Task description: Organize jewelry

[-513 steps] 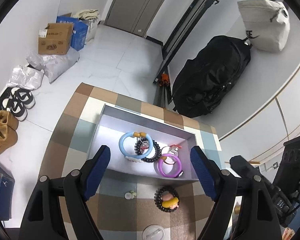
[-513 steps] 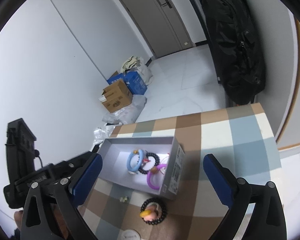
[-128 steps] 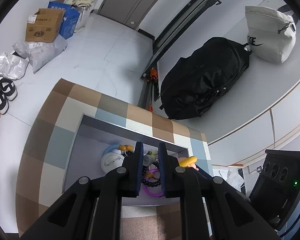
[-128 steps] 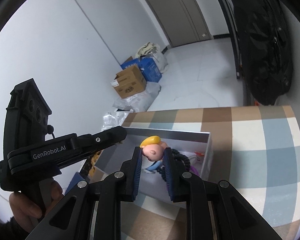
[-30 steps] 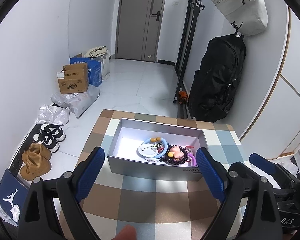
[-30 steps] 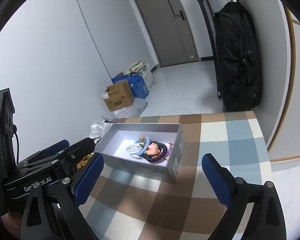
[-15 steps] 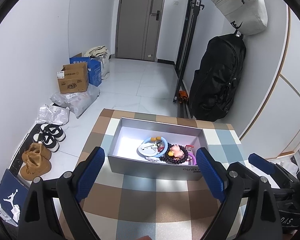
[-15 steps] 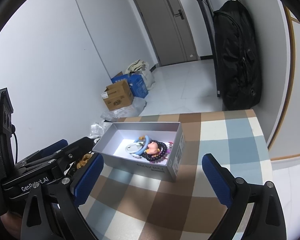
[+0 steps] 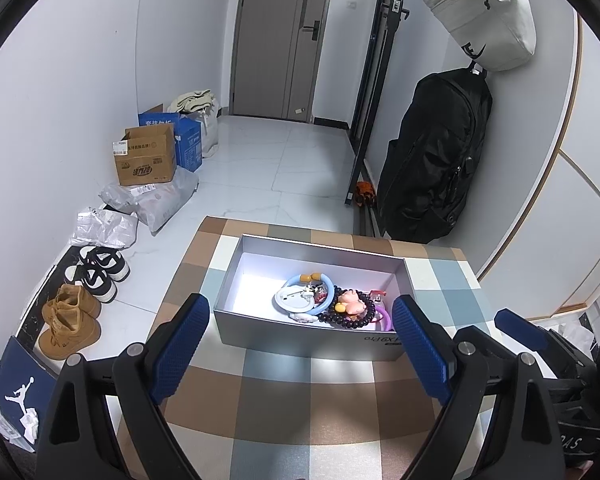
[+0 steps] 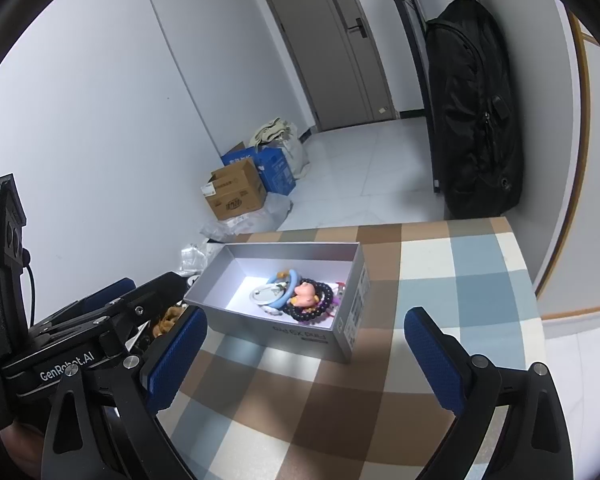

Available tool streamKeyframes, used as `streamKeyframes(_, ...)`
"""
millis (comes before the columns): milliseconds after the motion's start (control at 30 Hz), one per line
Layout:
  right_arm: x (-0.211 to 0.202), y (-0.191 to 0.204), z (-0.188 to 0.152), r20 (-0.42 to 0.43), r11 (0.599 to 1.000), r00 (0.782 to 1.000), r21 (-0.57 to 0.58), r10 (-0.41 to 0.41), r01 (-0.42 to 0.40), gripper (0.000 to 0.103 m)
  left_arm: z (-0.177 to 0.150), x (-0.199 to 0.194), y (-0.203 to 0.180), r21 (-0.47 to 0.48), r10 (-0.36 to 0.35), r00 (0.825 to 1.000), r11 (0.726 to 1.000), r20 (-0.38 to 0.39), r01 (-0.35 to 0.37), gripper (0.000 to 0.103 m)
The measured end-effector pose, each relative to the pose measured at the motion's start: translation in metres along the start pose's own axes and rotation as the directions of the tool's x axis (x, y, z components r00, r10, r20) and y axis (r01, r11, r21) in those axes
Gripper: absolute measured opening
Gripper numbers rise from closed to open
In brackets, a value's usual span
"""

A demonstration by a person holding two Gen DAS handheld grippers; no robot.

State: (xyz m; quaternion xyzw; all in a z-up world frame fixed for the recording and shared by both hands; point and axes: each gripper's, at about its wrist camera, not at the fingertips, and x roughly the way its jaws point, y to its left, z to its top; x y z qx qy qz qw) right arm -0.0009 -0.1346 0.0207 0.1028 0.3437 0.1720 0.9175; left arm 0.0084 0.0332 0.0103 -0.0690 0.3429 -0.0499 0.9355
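Observation:
A grey open box (image 9: 312, 340) (image 10: 300, 340) stands on the checked tabletop. Inside it lie a light blue ring (image 9: 328, 286) (image 10: 289, 280), a white round piece (image 9: 294, 299) (image 10: 265, 293), a black bead bracelet (image 9: 346, 320) (image 10: 315, 306) with a pink figure (image 9: 350, 298) (image 10: 305, 291), and a purple ring (image 9: 384, 316). My left gripper (image 9: 300, 340) is open and empty, held back in front of the box. My right gripper (image 10: 306, 348) is open and empty, also back from the box.
The checked table (image 9: 300, 400) (image 10: 440, 272) ends at the far edge beyond the box. On the floor are cardboard boxes (image 9: 146, 156), bags and shoes (image 9: 100, 266) at left. A black backpack (image 9: 432, 160) hangs by the right wall. The left gripper's body (image 10: 80, 332) shows in the right wrist view.
Over the last second both grippers stay open and nearly still. Earlier, both were shut on small pieces over the box; those pieces now lie in it.

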Motion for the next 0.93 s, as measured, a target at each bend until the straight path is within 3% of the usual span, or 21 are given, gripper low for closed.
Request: streamKeyframes(933,0.0026,-0.0025,-0.0018,-0.009,1.0,1.0,0.015,-0.003,0.003,0.101,-0.0022,0.0022,0.0017,-0.006,-0.004,1.0,1.0,-0.013,0.004,0.09)
